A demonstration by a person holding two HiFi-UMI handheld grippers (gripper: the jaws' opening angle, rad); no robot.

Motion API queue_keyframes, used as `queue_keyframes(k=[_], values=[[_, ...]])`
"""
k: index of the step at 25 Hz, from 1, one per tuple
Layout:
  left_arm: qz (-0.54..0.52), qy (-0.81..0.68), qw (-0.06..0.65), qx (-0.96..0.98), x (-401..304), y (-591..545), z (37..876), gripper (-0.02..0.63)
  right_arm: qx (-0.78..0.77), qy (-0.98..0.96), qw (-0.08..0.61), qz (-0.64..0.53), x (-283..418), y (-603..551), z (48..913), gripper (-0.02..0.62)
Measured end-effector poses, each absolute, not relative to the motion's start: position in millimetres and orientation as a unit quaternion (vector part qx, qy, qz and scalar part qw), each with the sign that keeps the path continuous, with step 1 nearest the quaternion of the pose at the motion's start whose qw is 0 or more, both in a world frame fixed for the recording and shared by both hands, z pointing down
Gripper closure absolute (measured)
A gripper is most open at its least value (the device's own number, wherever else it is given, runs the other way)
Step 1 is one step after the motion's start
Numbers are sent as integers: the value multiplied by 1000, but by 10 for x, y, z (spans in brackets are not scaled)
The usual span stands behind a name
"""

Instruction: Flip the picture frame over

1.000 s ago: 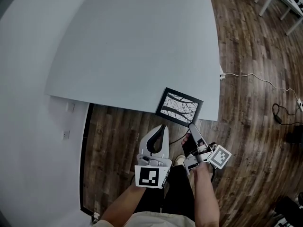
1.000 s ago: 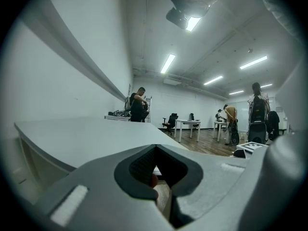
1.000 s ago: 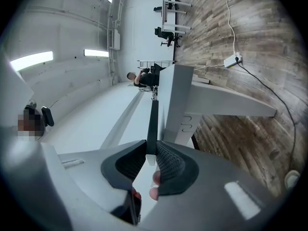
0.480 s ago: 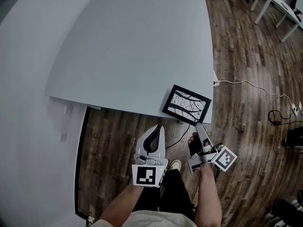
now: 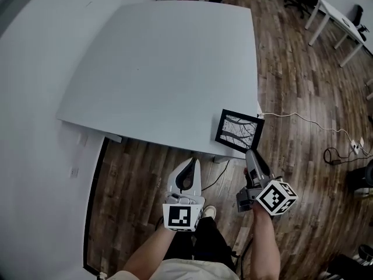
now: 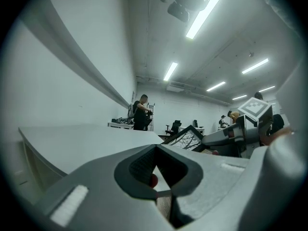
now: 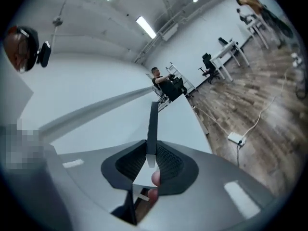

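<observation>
A black picture frame (image 5: 239, 131) with a branch print stands tilted at the table's (image 5: 163, 69) near right corner, print side still showing. My right gripper (image 5: 250, 153) is shut on the frame's near edge. In the right gripper view that edge (image 7: 152, 124) runs thin and upright between the jaws. From the left gripper view the frame (image 6: 185, 137) leans with one side raised, and the right gripper (image 6: 226, 137) is behind it. My left gripper (image 5: 192, 163) hovers in front of the table's near edge, jaws together with nothing in them (image 6: 156, 147).
Wooden floor lies below and to the right, with a white cable and power strip (image 5: 303, 120). Desks and office chairs (image 5: 332, 16) stand at the far right. A person (image 6: 142, 112) stands at a far desk. My own legs and a shoe (image 5: 208, 213) are below.
The right gripper has risen and rolled with the frame in it, so the frame now stands steeper and further right. The left gripper has lifted slightly.
</observation>
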State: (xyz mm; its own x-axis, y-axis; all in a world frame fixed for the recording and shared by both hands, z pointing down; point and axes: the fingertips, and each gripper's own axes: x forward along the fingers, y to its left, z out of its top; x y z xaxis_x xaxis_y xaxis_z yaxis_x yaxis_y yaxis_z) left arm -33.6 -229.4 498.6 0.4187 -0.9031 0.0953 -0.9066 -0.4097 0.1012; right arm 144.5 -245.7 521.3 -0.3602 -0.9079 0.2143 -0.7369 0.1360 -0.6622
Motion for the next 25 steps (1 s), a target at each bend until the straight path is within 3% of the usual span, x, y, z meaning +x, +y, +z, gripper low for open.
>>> queue_keyframes(k=[10, 25], values=[[3, -549, 70, 833, -475, -2283, 4941, 606, -597, 781, -141, -117, 1168, -2517, 5075, 502], [14, -559, 68, 826, -697, -2303, 4930, 606, -534, 740, -372, 168, 740, -2486, 5259, 502]])
